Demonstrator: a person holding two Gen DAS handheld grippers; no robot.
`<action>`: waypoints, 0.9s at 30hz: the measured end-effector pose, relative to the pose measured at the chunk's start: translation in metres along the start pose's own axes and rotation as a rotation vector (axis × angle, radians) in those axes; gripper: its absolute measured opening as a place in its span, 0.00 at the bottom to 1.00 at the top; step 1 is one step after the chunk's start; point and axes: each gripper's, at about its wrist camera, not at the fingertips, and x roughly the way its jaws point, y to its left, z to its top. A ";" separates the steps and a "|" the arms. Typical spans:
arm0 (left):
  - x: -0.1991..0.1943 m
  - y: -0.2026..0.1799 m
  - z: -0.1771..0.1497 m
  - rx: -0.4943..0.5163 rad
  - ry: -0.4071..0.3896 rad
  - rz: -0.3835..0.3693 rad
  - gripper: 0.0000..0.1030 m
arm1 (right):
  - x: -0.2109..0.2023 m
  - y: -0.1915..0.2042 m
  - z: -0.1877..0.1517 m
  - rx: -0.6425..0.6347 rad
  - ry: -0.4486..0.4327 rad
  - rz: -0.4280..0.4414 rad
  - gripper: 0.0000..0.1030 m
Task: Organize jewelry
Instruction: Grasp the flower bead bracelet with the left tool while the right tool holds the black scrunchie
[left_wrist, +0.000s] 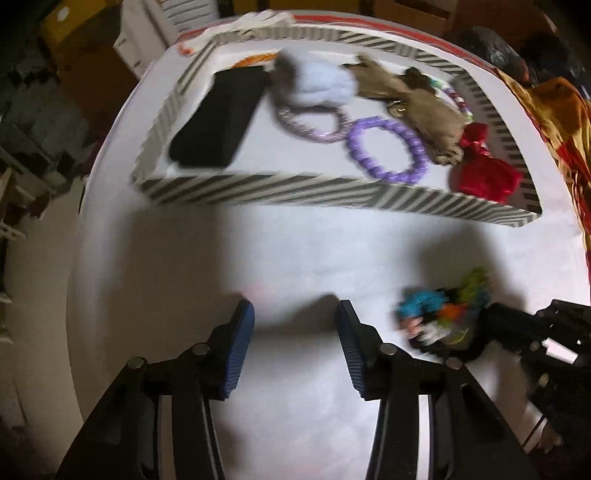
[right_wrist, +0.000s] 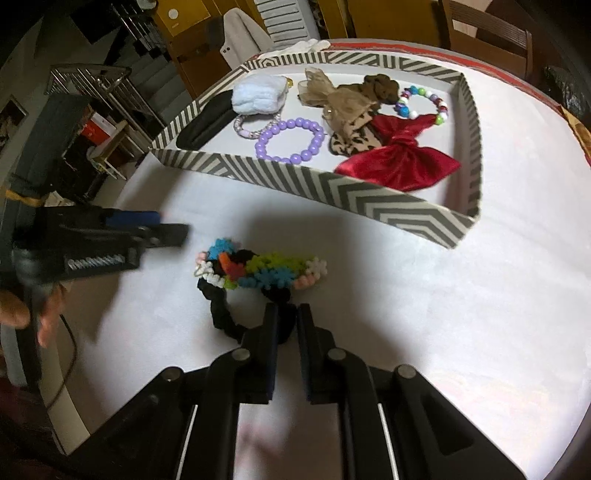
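Jewelry tray (right_wrist: 373, 206), a shallow box with grey-and-cream chevron walls, sits on a round white table (right_wrist: 424, 314) and serves as the reference for everything below. Inside the tray, at its left end, lies a black case (left_wrist: 214, 122); beside it rests a pale blue fluffy scrunchie (right_wrist: 256, 96), with a thin lilac bracelet (right_wrist: 249, 129) just in front of it. A purple bead bracelet (right_wrist: 290, 146) lies flat near the tray's front wall, toward the middle. A tan sheer bow (right_wrist: 332, 99) and a brown scrunchie (right_wrist: 380, 88) lie toward the back wall, with a leopard-print piece (right_wrist: 351, 142) partly under them. A multicoloured bead bracelet (right_wrist: 424, 105) sits near the right rear corner, and a red satin bow (right_wrist: 399, 158) lies against the front wall at the right end. Outside the tray, in front of its front wall, a black hairband with bright multicoloured flower trim (right_wrist: 258, 271) lies on the table. The right gripper (right_wrist: 287, 314) is closed on the black band portion of this hairband, its jaws almost together with the fabric pinched between them. The left gripper (left_wrist: 295, 314) stands over bare table in front of the tray, to the left of the hairband, jaws apart and nothing between them. A hand (right_wrist: 26, 310) grips the left gripper's handle at the left edge of the right wrist view.
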 end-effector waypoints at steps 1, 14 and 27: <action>-0.001 0.007 -0.002 -0.015 0.007 -0.011 0.52 | -0.001 -0.003 -0.001 0.004 0.004 -0.003 0.08; -0.009 -0.044 -0.001 0.093 0.028 -0.178 0.51 | -0.004 -0.014 -0.001 0.024 0.015 0.016 0.09; 0.000 -0.044 0.009 0.082 0.007 -0.035 0.51 | -0.004 -0.018 -0.002 0.029 0.016 0.039 0.08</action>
